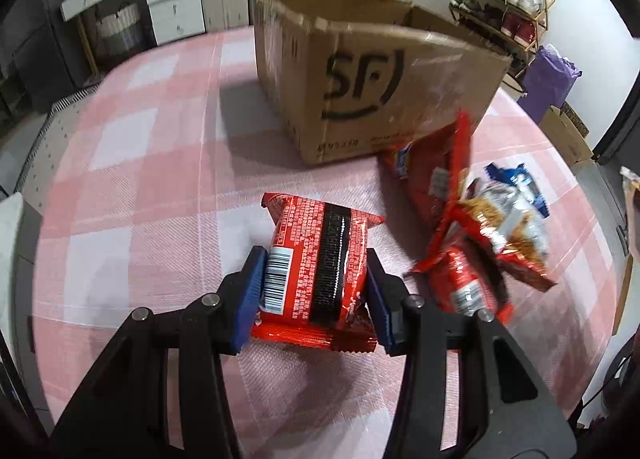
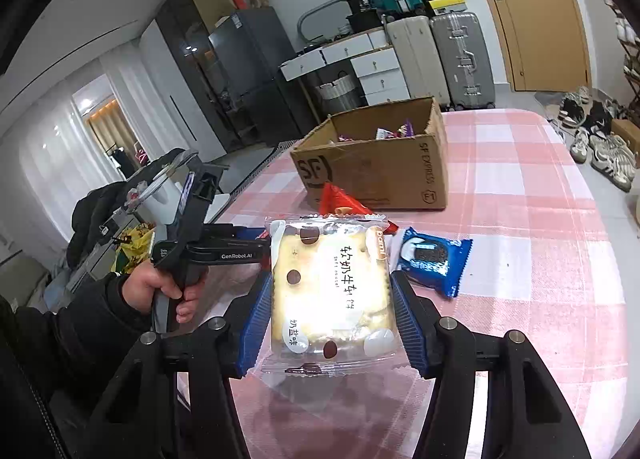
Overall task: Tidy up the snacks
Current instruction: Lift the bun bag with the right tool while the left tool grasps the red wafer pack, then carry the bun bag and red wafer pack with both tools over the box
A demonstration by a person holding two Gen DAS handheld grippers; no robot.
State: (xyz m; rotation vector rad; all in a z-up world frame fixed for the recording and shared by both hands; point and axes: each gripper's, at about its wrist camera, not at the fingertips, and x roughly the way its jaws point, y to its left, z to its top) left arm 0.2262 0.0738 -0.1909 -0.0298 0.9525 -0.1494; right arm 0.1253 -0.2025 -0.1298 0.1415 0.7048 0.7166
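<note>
The right gripper (image 2: 328, 313) is pinched on a pale cracker pack (image 2: 330, 291), held low centre in its view with the long axis running up the frame, and the open box (image 2: 400, 175) lies straight ahead above it, well apart, with a blue cookie pack (image 2: 434, 261) on the checked cloth (image 2: 540, 259) between. The left gripper (image 1: 316, 291) is clamped on a red pack (image 1: 320, 267), long axis likewise pointing up the frame, and the box (image 1: 360, 99) stands ahead, slightly right of centre, its SF wall facing the tool. By judgement neither is clearly nearer, and both packs must be lifted over the rim
</note>
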